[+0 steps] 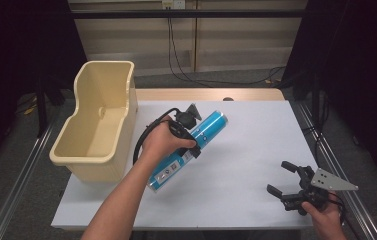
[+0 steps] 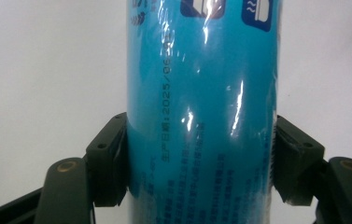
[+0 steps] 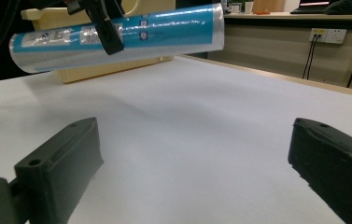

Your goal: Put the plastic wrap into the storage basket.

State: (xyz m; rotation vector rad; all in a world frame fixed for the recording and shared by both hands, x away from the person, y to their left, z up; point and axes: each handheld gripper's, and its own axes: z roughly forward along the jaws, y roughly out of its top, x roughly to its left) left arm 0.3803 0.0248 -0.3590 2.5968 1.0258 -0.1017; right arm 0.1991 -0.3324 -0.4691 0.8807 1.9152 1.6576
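Two black fingers of the right gripper [image 3: 197, 163] rise at the bottom of the right gripper view, set wide apart with nothing between them, over the bare white bench [image 3: 201, 116]. From the high view, this same gripper [image 1: 286, 181] sits at the near right corner of the bench, held low by the person's right hand [image 1: 326, 217], with a grey three-cornered plate on top.

Farther in, left of the bench's middle, the person's left hand [image 1: 163, 142] holds the left gripper [image 1: 188, 142], whose fingers are clamped across a long blue tube [image 1: 188, 150] wrapped in shiny clear film. In the left gripper view, one finger [image 2: 110, 161] presses the tube's left side and the other presses its right side, about midway along the blue tube [image 2: 201, 116]; a printed date and small lettering run along the label. In the right gripper view the blue tube [image 3: 117, 35] hangs lying nearly level in the air above the bench, clear of the surface, with its shadow soft on the white top below. Seen from the high view, it runs slantwise, its far end pointing toward the back right and its near end toward the front left.

Just beside the tube, at the bench's left edge, stands a cream plastic bin [image 1: 98, 120] with a tall back wall; its inside holds nothing visible. A black cable [image 1: 143, 137] loops from the left gripper.
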